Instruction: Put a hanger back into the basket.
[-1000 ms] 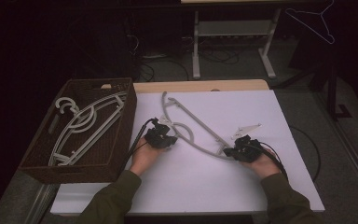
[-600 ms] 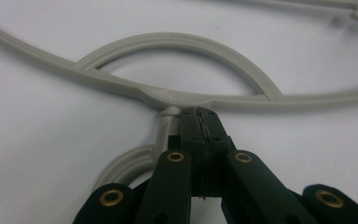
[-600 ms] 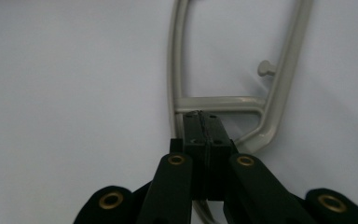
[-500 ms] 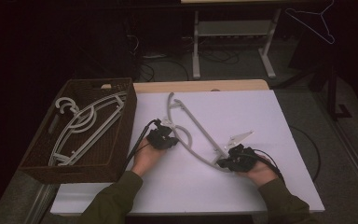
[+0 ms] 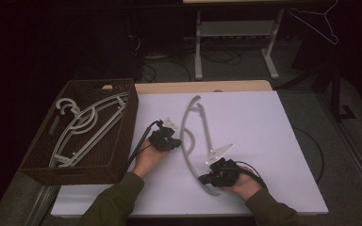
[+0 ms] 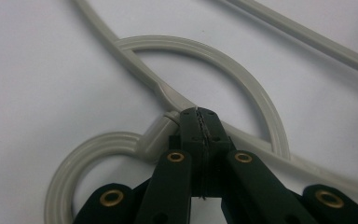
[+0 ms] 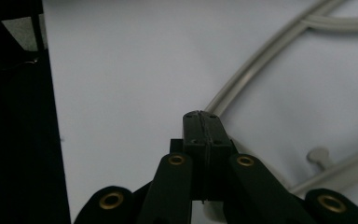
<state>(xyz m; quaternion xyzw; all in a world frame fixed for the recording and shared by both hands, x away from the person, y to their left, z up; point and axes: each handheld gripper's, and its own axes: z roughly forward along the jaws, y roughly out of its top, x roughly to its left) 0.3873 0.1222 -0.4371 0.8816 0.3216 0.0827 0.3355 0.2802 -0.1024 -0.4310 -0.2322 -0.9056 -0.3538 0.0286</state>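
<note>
A grey plastic hanger lies flat on the white desk, its long axis running from the far middle of the desk toward the person's right hand. The left claw is pressed together at the base of the hook, on the hanger's left side; the right claw is pressed together at the near tip of the hanger's arm. The brown basket, holding other hangers, stands just left of the left claw, so the left hand is the nearer to it and any transfer would run leftward across the hanger's axis.

The left claw's own view shows the jaws closed on the hanger's neck, where the hook curls away. The right claw's own view shows closed jaws over the grey bar, though the pinched portion is hidden beneath them. The high view alone gives basket and hanger together.
</note>
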